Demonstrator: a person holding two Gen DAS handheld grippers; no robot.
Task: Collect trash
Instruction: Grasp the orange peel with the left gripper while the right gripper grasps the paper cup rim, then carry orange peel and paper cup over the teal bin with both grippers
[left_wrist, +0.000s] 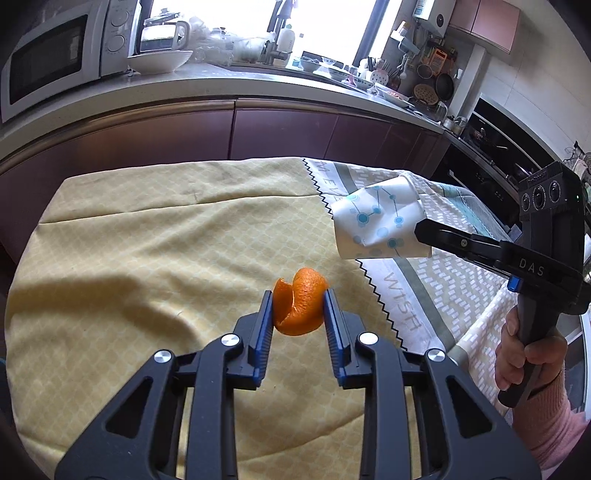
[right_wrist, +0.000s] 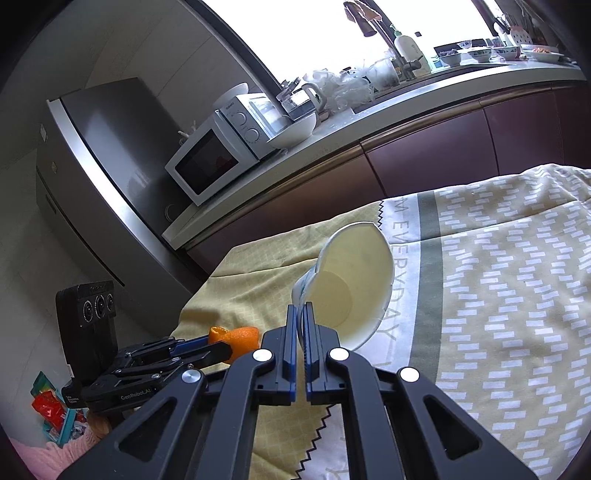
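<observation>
My left gripper (left_wrist: 298, 304) is shut on a curled piece of orange peel (left_wrist: 300, 306) and holds it above the yellow tablecloth (left_wrist: 147, 258). The peel also shows in the right wrist view (right_wrist: 240, 338), held by the left gripper (right_wrist: 221, 347) at lower left. My right gripper (right_wrist: 303, 314) is shut on the rim of a crushed white paper cup (right_wrist: 351, 280) with blue dots, its open mouth facing the camera. In the left wrist view the cup (left_wrist: 380, 221) hangs from the right gripper (left_wrist: 421, 230) to the right, above the cloth.
The table carries a yellow cloth and a patterned green and white cloth (right_wrist: 498, 277). Behind runs a kitchen counter (left_wrist: 258, 81) with a microwave (left_wrist: 48, 59), a bowl, a kettle and dishes. A fridge (right_wrist: 110, 155) stands at left. Colourful packets (right_wrist: 51, 410) lie on the floor.
</observation>
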